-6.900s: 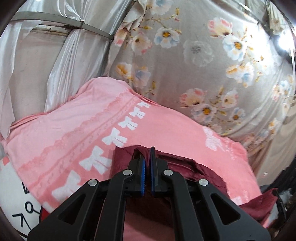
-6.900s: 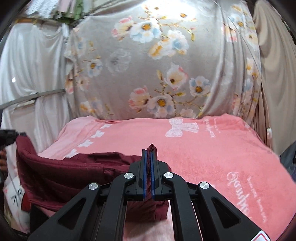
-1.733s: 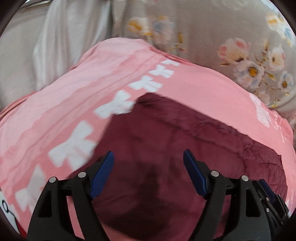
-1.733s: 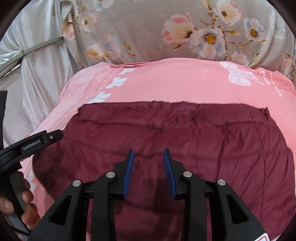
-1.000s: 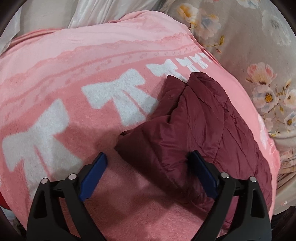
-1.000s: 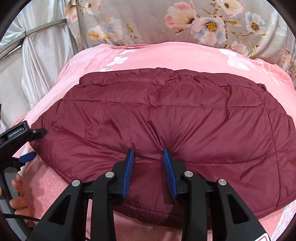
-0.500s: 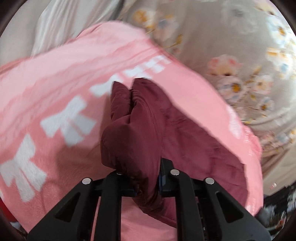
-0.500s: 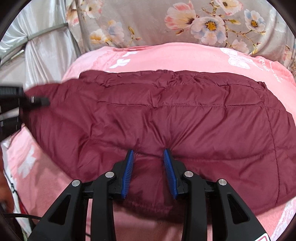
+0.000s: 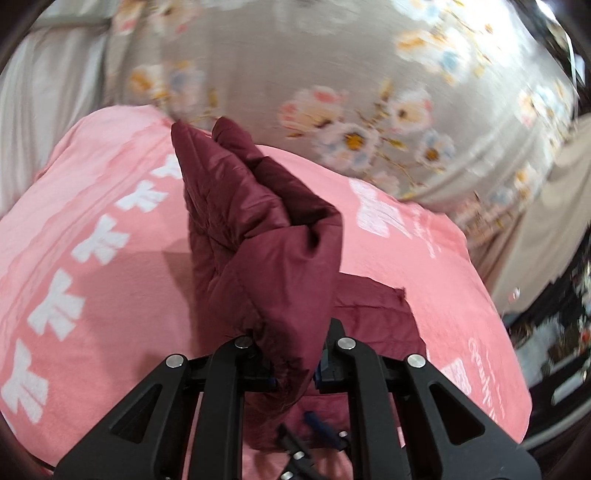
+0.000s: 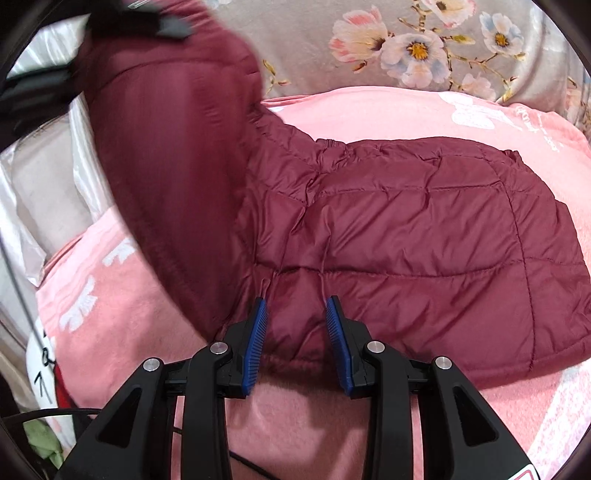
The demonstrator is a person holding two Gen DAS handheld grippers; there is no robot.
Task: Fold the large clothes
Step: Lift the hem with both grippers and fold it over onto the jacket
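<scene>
A maroon quilted puffer jacket (image 10: 424, 229) lies on a pink blanket (image 10: 369, 107). My left gripper (image 9: 293, 369) is shut on the jacket's left end (image 9: 258, 236) and holds it raised above the bed. In the right wrist view that lifted end (image 10: 166, 129) hangs from the left gripper (image 10: 122, 26) at the top left. My right gripper (image 10: 297, 332) is open, its blue pads either side of the jacket's near hem, low on the fabric.
The pink blanket (image 9: 92, 258) with white bows covers the bed. A grey floral curtain (image 9: 332, 74) hangs behind it. White satin drapes (image 10: 44, 147) stand at the left. A cable (image 10: 37, 411) runs by the bed's near left edge.
My left gripper has lifted the jacket's left end higher and carried it to the right. My right gripper stays open at the near hem.
</scene>
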